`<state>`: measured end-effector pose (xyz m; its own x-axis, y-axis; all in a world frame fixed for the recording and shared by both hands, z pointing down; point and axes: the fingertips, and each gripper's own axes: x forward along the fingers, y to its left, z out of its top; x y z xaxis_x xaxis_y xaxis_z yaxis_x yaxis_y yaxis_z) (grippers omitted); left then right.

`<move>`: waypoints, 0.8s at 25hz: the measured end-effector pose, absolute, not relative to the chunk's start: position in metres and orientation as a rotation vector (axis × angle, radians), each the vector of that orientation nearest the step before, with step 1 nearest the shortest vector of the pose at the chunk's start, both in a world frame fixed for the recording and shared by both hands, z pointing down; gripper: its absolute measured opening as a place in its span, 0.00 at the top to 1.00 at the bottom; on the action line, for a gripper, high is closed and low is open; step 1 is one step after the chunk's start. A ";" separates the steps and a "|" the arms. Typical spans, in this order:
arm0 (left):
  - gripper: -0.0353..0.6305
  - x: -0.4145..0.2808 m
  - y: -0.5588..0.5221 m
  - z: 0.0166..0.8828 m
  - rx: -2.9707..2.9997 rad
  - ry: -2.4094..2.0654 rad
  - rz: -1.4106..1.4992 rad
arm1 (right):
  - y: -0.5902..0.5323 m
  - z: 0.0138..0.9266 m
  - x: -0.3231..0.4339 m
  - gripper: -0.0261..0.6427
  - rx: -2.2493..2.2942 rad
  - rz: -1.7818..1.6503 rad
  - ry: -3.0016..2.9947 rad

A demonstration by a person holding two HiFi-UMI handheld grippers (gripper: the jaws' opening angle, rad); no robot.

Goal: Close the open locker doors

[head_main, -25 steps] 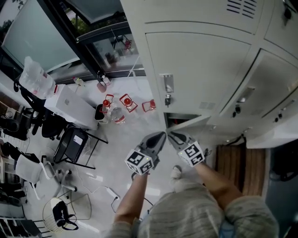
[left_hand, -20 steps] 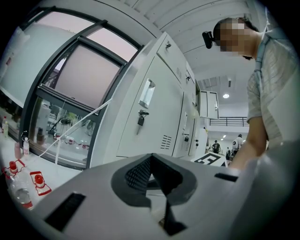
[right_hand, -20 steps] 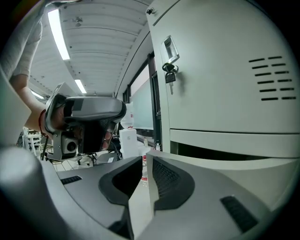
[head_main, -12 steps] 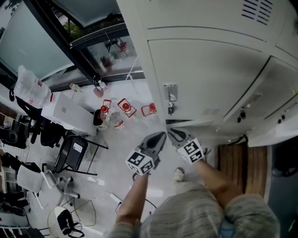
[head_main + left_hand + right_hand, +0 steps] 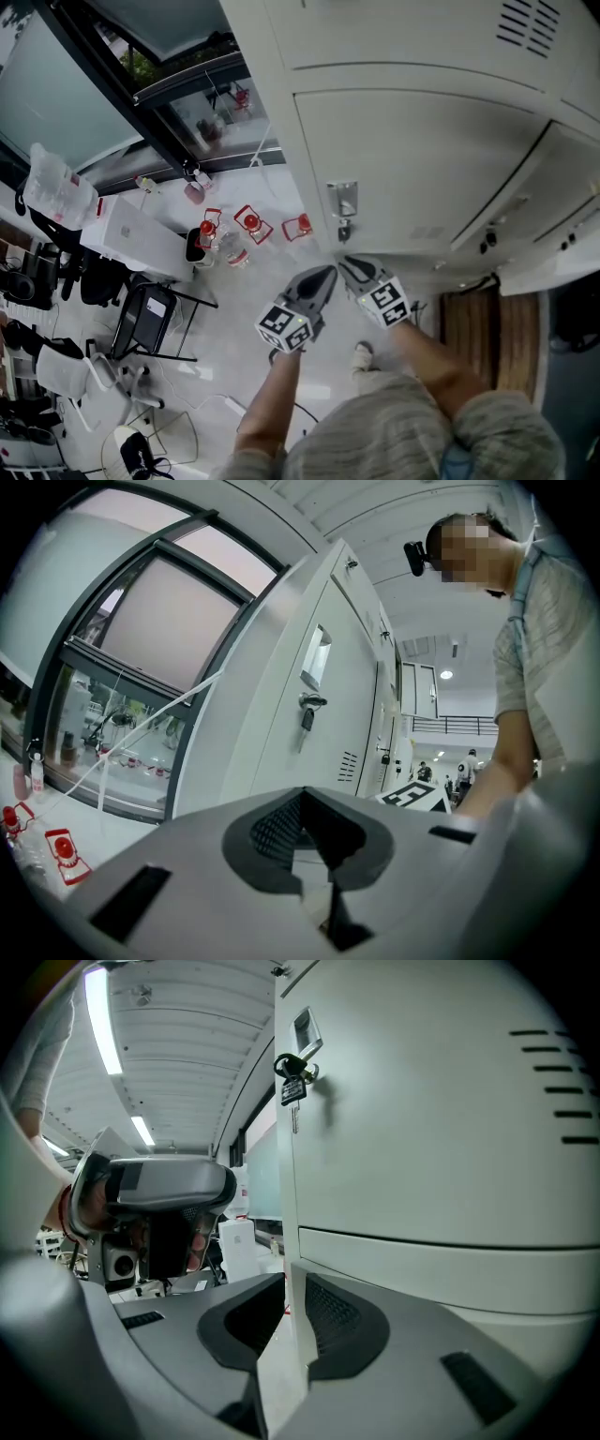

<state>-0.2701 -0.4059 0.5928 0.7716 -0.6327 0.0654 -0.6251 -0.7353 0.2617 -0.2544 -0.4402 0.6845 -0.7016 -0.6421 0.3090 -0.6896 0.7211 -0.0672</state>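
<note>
Gap below keyed door narrower than second ago: lower locker door nearly shut. Right gripper jaws clamped on its free edge. Left gripper jaws together, empty. Door likely light, stiff sheet metal; best pushed at free edge.

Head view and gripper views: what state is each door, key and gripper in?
Upper locker door: shut.
Key: hanging in its lock.
Lower locker door: nearly shut, edge between the right jaws.
Right gripper: shut on the lower locker door.
Left gripper: shut, empty.
</note>
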 end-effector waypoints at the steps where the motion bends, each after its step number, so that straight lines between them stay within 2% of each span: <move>1: 0.95 -0.269 -0.408 0.592 2.699 -0.975 -0.040 | -0.442 0.684 -0.254 0.86 1.063 0.259 -2.670; 12: 0.95 -0.258 -0.412 0.586 2.717 -0.949 -0.045 | -0.434 0.670 -0.251 0.86 1.024 0.255 -2.690; 20: 0.94 -0.254 -0.403 0.555 2.736 -0.985 -0.121 | -0.416 0.617 -0.240 0.86 0.989 0.179 -2.798</move>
